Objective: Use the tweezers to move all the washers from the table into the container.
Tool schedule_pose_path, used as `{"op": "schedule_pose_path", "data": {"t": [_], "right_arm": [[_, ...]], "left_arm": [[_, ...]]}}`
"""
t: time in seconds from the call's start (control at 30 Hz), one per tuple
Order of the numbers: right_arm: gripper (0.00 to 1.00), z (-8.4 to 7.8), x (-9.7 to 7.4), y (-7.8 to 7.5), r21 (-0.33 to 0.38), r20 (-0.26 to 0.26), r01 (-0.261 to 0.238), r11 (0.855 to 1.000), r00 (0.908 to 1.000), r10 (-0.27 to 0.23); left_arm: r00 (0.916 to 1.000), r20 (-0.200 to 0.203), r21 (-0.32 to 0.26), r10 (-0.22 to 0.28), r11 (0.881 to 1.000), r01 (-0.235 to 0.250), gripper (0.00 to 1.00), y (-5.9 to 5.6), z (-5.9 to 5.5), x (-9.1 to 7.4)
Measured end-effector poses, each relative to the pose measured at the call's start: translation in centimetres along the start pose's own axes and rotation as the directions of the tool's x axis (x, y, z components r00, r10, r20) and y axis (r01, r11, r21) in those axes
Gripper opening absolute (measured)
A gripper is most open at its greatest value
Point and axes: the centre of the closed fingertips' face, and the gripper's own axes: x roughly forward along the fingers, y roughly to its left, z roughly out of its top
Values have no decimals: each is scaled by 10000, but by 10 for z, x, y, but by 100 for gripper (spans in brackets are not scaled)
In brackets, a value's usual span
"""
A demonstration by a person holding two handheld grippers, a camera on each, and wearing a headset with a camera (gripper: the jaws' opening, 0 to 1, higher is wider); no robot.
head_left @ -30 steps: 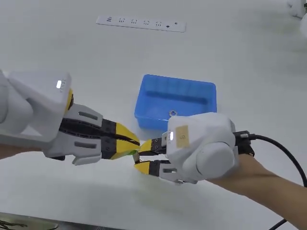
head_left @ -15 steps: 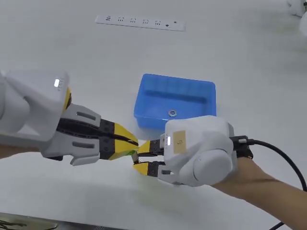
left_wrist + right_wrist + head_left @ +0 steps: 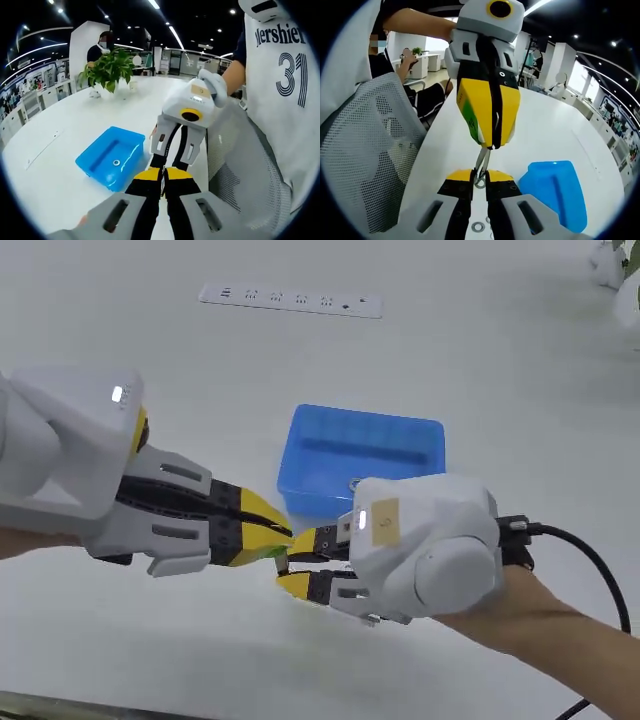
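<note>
The white surface (image 3: 480,360) is bright and evenly lit, with only soft, pale shadows. Long ceiling lights (image 3: 172,35) shine down from above. A small shine sits on the blue container (image 3: 555,195). Both gripper views bend things round at the edges.

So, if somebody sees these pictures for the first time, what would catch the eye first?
First the two tools, which meet tip to tip in the middle of the head view: the left tool grips thin tweezers that reach between the jaws of the right tool. Just behind them sits a bright blue container with one washer inside. A loose washer lies on the white table.
</note>
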Motion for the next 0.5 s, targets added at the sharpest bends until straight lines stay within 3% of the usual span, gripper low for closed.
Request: {"op": "schedule_pose_path", "data": {"t": [0.1, 0.5], "right_arm": [[10, 6, -7, -1, 38, 222, -8, 10000, 9998, 7], [10, 25, -31, -11, 139, 610, 394, 9991, 9973, -402]], "left_arm": [[9997, 189, -340, -132, 9993, 139, 6, -2, 9, -3], [9984, 536, 184, -165, 9997, 155, 6, -2, 41, -8]]}}
